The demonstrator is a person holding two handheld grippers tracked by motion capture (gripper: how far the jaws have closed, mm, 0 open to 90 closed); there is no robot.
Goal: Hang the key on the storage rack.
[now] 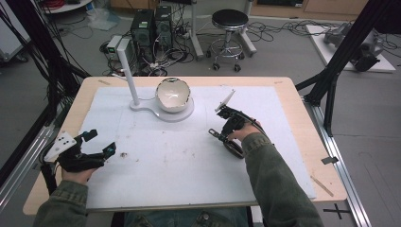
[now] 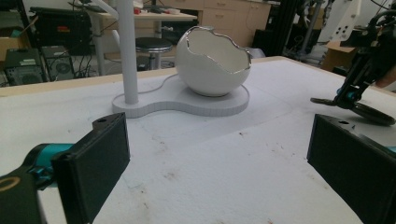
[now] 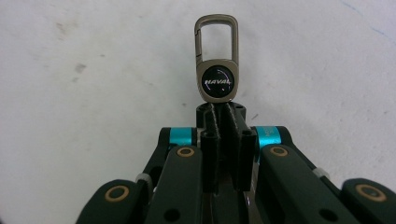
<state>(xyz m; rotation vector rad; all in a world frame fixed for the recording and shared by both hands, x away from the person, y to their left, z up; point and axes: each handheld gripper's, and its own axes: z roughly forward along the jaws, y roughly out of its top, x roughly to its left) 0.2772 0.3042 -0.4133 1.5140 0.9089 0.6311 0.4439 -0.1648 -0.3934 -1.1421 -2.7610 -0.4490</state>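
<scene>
My right gripper [image 3: 219,112] has its fingers pinched on the keychain [image 3: 217,79], well apart from the egg-shaped bowl [image 1: 173,94]; small, stiff, light metal, strap end gripped; left gripper [image 1: 101,142] gapes empty.

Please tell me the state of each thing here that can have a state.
Left gripper: open, holding nothing, low over the table.
Right gripper: shut on the keychain.
Keychain: held at its strap end, clasp closed.
Eggshell bowl: upright on its white stand, open at top.
</scene>
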